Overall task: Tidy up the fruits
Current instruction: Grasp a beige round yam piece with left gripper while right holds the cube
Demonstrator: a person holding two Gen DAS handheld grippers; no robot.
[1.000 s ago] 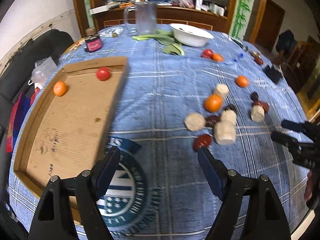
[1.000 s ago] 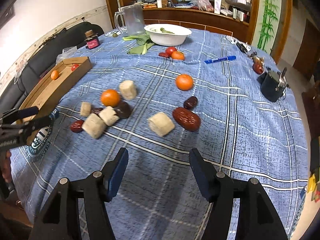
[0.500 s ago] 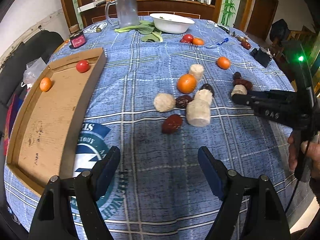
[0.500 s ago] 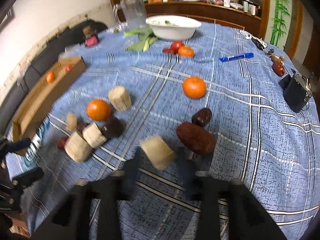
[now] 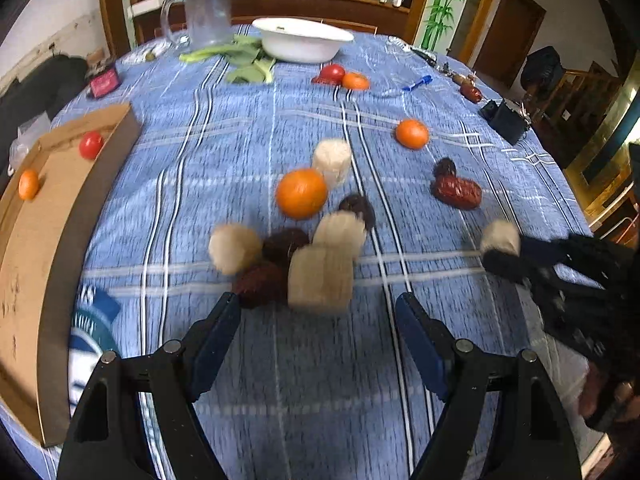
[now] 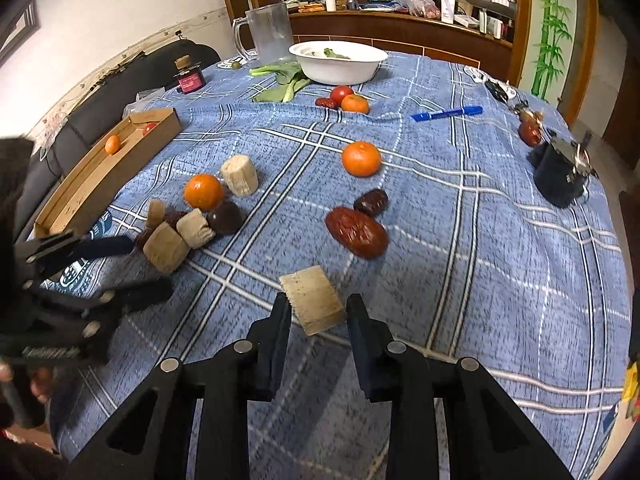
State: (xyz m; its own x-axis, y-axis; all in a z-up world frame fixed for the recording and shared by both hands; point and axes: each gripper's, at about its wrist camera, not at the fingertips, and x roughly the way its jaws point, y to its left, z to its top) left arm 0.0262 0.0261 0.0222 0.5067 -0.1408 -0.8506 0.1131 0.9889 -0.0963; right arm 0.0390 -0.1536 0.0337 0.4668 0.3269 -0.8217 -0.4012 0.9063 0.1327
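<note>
Oranges, red dates and pale beige stalk chunks lie scattered on the blue checked tablecloth. My right gripper [image 6: 318, 314] has its jaws closed in around a beige chunk [image 6: 314, 300] on the cloth; it also shows in the left wrist view [image 5: 499, 237]. My left gripper [image 5: 318, 312] is open and empty, just short of a cluster holding a beige chunk [image 5: 320, 278], a dark red date [image 5: 260, 284] and an orange [image 5: 301, 193]. A cardboard tray [image 5: 24, 248] at the left holds a small orange [image 5: 29, 185] and a tomato [image 5: 91, 145].
A white bowl [image 6: 338, 62], a clear jug [image 6: 270, 34] and greens [image 6: 284, 80] stand at the far side. A tomato with an orange [image 6: 354, 103], a blue pen [image 6: 446, 113], another orange [image 6: 361, 159], a large red date [image 6: 356, 232] and a black box [image 6: 560, 174] lie to the right.
My right gripper has moved down and forward and narrowed its jaws around the beige chunk. My left gripper has moved forward and right, closer to the cluster.
</note>
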